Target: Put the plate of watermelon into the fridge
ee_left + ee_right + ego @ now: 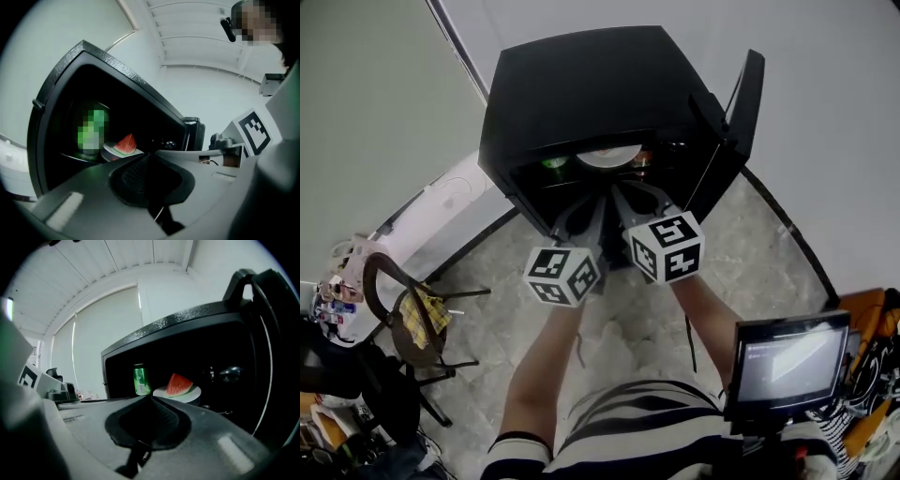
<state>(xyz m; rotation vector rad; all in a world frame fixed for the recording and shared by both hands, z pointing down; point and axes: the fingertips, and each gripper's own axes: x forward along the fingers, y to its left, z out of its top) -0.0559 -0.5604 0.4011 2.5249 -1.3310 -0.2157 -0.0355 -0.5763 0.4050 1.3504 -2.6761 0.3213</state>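
Observation:
A black mini fridge (600, 94) stands on the floor with its door (741, 108) swung open to the right. On its shelf sits a white plate (609, 157) with a red watermelon wedge (179, 384); the plate (182, 394) stands free of both grippers. A green can (140, 379) stands left of it. My left gripper (579, 223) and right gripper (633, 202) hover side by side just outside the fridge mouth. Both are shut with nothing held. In the left gripper view the watermelon (125, 143) lies beyond my left gripper (151, 158).
A dark chair (412, 323) with a yellow checked cloth stands at the left on the marble floor. A low white unit (450, 211) lies left of the fridge. A small screen (787, 361) sits at the lower right. More dark items lie deep in the fridge (229, 373).

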